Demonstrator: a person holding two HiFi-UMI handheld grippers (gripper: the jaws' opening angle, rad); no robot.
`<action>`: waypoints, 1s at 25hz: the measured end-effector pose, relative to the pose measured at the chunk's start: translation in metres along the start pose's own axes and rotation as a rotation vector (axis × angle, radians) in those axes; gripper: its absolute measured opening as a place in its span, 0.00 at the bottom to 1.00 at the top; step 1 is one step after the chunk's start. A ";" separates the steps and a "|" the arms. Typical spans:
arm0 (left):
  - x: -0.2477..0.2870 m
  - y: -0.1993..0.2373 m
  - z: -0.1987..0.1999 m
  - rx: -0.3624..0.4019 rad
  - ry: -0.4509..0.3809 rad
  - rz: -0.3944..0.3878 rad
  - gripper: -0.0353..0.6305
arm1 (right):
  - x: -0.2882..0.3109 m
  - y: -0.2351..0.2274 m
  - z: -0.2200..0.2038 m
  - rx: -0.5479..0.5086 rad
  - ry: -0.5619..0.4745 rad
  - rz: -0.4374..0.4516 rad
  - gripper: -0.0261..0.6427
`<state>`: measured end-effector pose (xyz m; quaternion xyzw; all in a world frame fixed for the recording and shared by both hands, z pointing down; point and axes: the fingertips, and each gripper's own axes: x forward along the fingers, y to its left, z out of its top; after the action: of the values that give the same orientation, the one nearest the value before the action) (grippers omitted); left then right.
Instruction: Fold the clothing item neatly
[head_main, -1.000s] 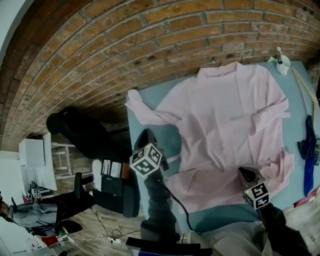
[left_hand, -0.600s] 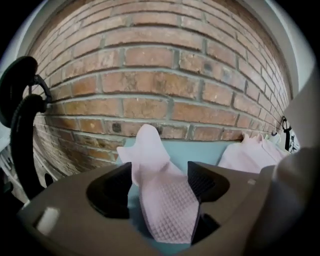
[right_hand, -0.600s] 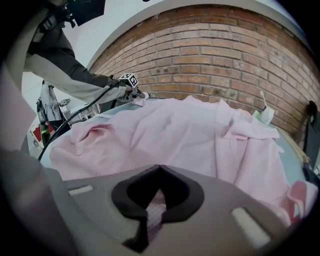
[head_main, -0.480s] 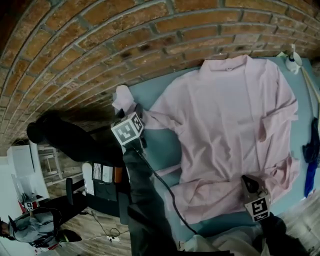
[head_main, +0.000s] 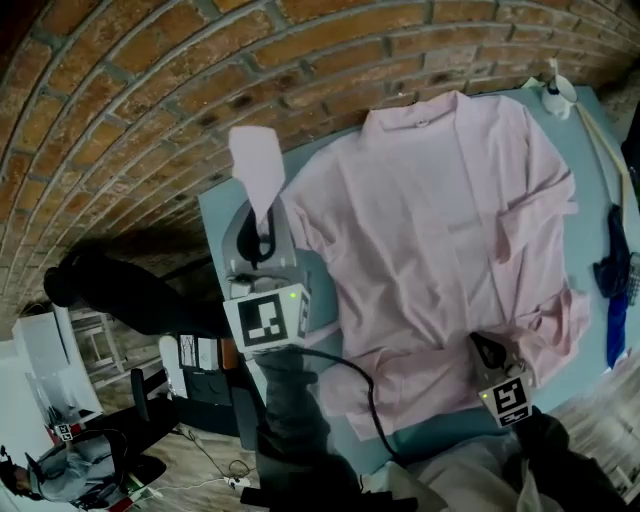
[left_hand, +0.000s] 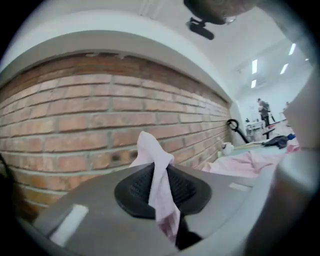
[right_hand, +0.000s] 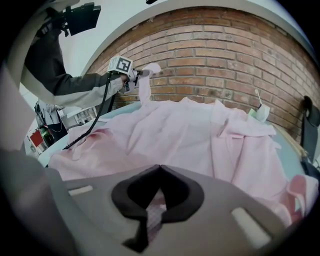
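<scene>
Folding of the pink shirt (head_main: 450, 230) barely begun, spread open on the blue table (head_main: 215, 215).
Pinches the raised sleeve (head_main: 258, 165) in the left gripper (left_hand: 161, 185), jaws just now closing onto it; clamps the near hem (head_main: 440, 385) in the right gripper (right_hand: 157, 172), jaws tight; leaves every fold to make.

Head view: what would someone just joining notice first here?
A pink shirt lies spread across the table below the brick wall. At its left, the left gripper holds one sleeve lifted, its jaws having just been closing on the cloth. The right gripper pinches the near hem.
</scene>
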<state>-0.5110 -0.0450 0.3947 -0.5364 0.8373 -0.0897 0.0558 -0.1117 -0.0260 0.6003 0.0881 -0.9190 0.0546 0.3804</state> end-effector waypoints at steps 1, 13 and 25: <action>0.004 -0.034 0.022 0.022 -0.047 -0.072 0.12 | -0.001 -0.001 -0.001 0.003 -0.008 0.001 0.04; -0.026 -0.236 -0.061 -0.122 0.303 -0.391 0.42 | -0.041 -0.040 0.012 0.297 -0.165 -0.016 0.08; -0.191 -0.239 -0.036 -0.264 0.354 -0.161 0.06 | -0.112 -0.036 0.000 0.042 -0.167 -0.029 0.10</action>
<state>-0.2252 0.0343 0.4794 -0.5801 0.7931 -0.0763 -0.1696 -0.0268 -0.0481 0.5221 0.1137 -0.9448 0.0606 0.3013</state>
